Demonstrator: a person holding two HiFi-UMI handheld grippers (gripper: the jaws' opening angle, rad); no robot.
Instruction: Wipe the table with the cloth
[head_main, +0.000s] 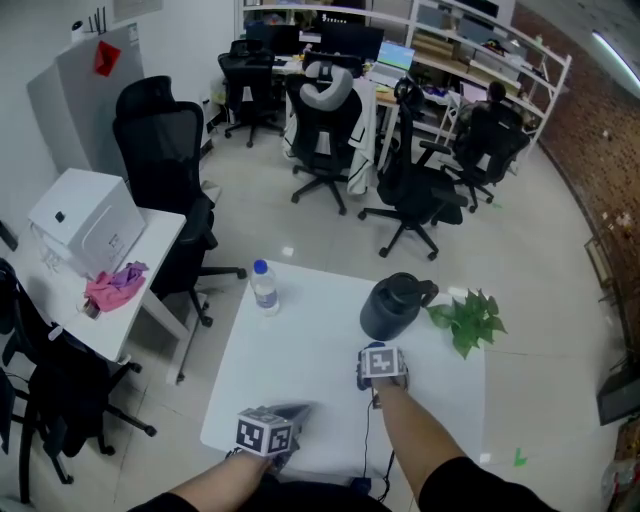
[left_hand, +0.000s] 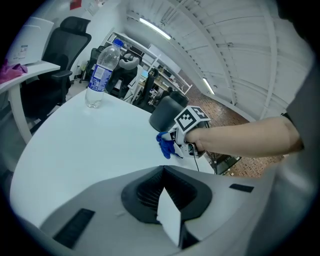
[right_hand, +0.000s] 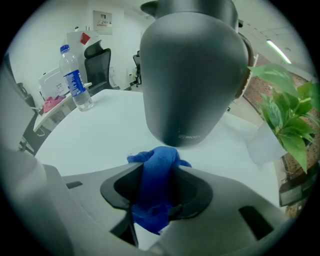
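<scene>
A blue cloth (right_hand: 156, 186) is bunched between the jaws of my right gripper (right_hand: 155, 202), which is shut on it. The cloth's front end rests on the white table (head_main: 310, 350), right at the foot of a dark grey jug (right_hand: 192, 75). In the left gripper view the cloth (left_hand: 164, 144) hangs below the right gripper's marker cube (left_hand: 190, 119), down onto the tabletop. In the head view my right gripper (head_main: 380, 363) sits just in front of the jug (head_main: 394, 305). My left gripper (head_main: 271, 430) lies near the table's front left edge, jaws together, holding nothing.
A water bottle with a blue cap (head_main: 264, 287) stands at the table's far left. A leafy green plant (head_main: 468, 320) lies right of the jug. A side desk (head_main: 70, 300) holds a white box and a pink rag. Office chairs stand beyond.
</scene>
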